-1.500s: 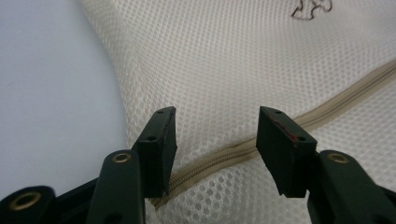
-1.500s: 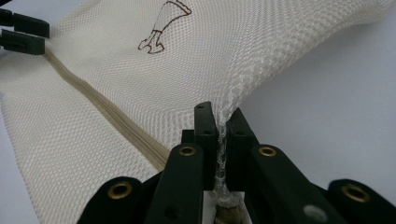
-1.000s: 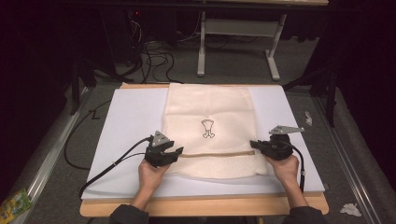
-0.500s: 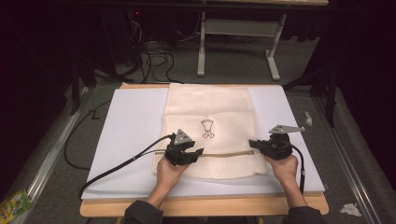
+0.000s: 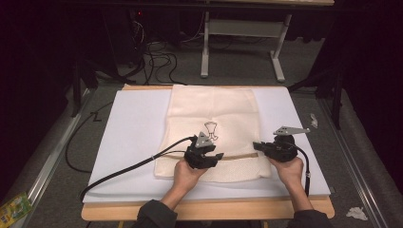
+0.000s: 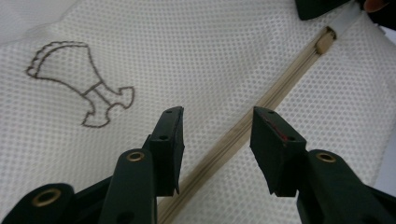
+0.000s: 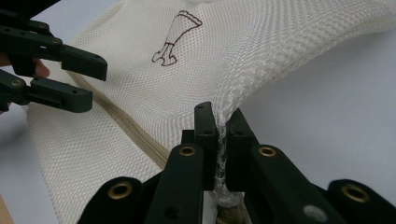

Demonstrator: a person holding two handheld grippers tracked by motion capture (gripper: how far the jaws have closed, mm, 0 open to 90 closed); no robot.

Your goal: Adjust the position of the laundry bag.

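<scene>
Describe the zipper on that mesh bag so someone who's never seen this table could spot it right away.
On the white mat lies a cream mesh bag. The zipper is the tan strip across its near end, between the open left gripper and the right gripper; the brown outline drawing lies beyond it.

Mesh bag on the mat (mid-table), zipper along its near part, left claw above
</scene>
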